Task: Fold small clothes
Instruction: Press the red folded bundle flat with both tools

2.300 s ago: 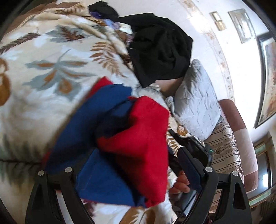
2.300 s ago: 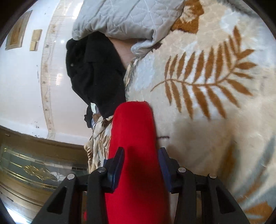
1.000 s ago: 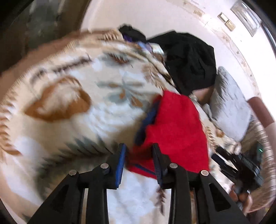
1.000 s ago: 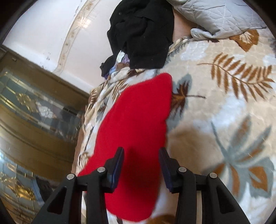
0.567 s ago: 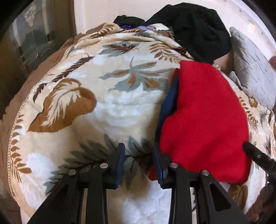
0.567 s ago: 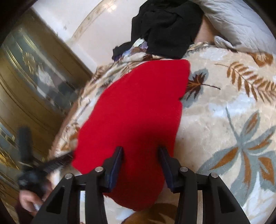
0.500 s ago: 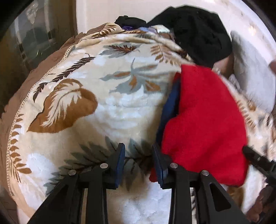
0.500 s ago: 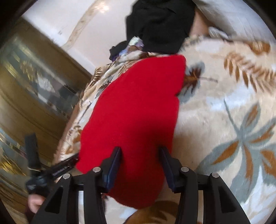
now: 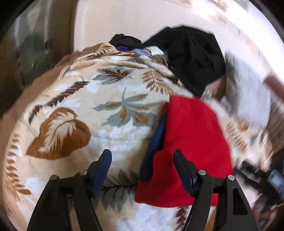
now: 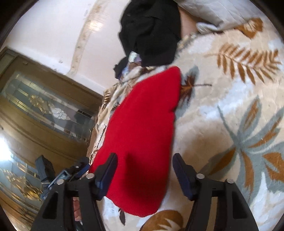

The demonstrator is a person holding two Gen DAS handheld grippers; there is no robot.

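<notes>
**Tongs released, red garment laid folded**

Left tongs [image 9: 142, 168] and right tongs [image 10: 144, 168]: both now spread wide and empty, having gripped the cloth half a second ago. Red garment [image 9: 191, 142]: soft fuzzy knit, folded over a blue layer [image 9: 156, 142], flat on the plush leaf-print blanket [image 9: 106, 115]. This fold looks finished. Beyond: crumpled black clothes [image 9: 191, 55], quilted grey pillow [image 10: 213, 12].

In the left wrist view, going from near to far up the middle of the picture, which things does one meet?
Left gripper → red garment with its blue layer lying on the leaf-patterned blanket → black clothes pile → white wall.
</notes>
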